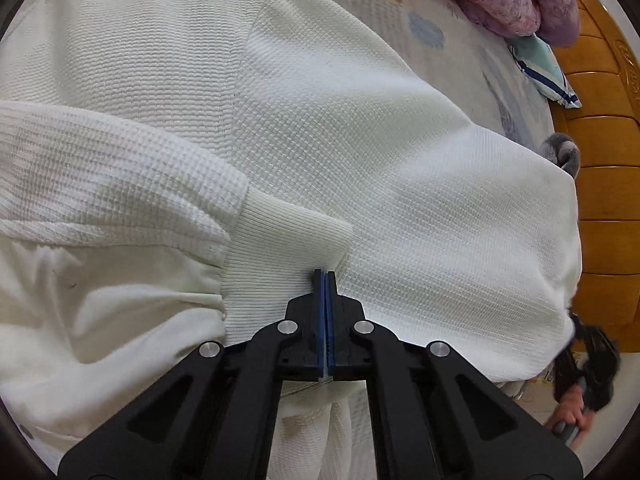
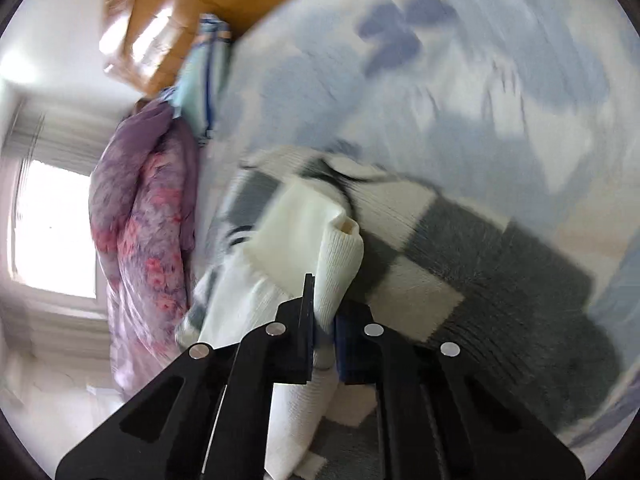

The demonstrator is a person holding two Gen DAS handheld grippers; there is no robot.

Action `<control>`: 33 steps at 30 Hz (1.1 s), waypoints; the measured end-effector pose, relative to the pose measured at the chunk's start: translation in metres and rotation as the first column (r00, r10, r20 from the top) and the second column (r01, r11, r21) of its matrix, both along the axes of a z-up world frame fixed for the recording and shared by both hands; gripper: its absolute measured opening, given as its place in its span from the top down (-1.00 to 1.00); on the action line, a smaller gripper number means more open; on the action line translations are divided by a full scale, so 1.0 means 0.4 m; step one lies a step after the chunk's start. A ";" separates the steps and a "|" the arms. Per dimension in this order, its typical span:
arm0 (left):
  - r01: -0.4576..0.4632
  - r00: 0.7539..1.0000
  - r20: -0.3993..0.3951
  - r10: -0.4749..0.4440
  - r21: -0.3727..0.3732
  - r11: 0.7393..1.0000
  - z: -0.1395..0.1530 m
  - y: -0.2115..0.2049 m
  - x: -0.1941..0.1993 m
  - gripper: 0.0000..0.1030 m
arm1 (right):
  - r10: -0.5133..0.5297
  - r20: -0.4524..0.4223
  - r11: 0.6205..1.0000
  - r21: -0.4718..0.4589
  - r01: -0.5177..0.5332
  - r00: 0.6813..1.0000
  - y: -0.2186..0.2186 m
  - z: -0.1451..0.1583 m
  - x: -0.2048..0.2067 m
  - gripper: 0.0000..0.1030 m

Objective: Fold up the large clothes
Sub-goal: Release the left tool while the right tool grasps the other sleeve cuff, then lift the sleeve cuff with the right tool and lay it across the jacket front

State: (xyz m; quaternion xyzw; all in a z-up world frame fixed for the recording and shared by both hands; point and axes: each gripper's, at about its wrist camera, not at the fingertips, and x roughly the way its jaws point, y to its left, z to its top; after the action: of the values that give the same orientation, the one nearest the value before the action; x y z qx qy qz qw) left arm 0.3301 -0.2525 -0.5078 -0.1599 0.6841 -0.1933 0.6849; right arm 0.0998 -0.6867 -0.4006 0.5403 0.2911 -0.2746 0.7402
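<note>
A large white waffle-knit sweater [image 1: 320, 120] lies spread over the bed and fills the left wrist view. My left gripper [image 1: 325, 276] is shut on the ribbed cuff [image 1: 280, 248] of one sleeve, which is folded across the body. In the blurred right wrist view, my right gripper [image 2: 326, 300] is shut on the other white ribbed cuff [image 2: 340, 264] and holds it above a grey and white checked garment [image 2: 460, 264]. The right gripper and the hand holding it also show at the lower right edge of the left wrist view [image 1: 588, 364].
The bed sheet [image 2: 480, 80] is pale with blue patches. A pink and purple floral quilt [image 2: 148, 232] and a light blue pillow [image 1: 544, 68] lie at the bed's edge. A wooden headboard [image 1: 600, 200] stands beside the bed. A bright window [image 2: 52, 232] shows at left.
</note>
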 end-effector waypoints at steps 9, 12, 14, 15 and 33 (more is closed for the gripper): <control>0.120 0.985 0.100 -0.140 0.182 0.976 0.017 -0.072 -0.004 0.95 | 0.184 0.078 0.952 -0.263 -0.158 0.980 0.116 0.242 0.096 0.86; 0.126 0.983 0.114 -0.146 0.168 0.978 0.007 -0.066 -0.002 0.95 | 0.299 0.121 0.909 -0.338 -0.244 0.946 0.178 0.312 0.158 0.86; 0.116 0.984 0.120 -0.135 0.152 0.982 0.000 -0.059 0.003 0.95 | 0.383 0.152 0.880 -0.361 -0.309 0.911 0.230 0.349 0.192 0.86; 0.111 0.984 0.125 -0.130 0.147 0.983 -0.002 -0.056 0.001 0.95 | 0.425 0.166 0.862 -0.373 -0.342 0.890 0.264 0.371 0.212 0.86; 0.081 0.977 0.177 -0.119 0.207 0.975 0.057 -0.023 -0.021 0.94 | 0.837 0.096 0.535 -0.347 -0.770 0.538 0.867 0.412 0.422 0.86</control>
State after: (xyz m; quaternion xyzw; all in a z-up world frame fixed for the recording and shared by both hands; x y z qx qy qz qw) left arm 0.3215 -0.2616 -0.4850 -0.0369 0.6393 -0.1724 0.7485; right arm 0.2687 -0.3398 -0.2357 0.2699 0.3730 0.1348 0.8774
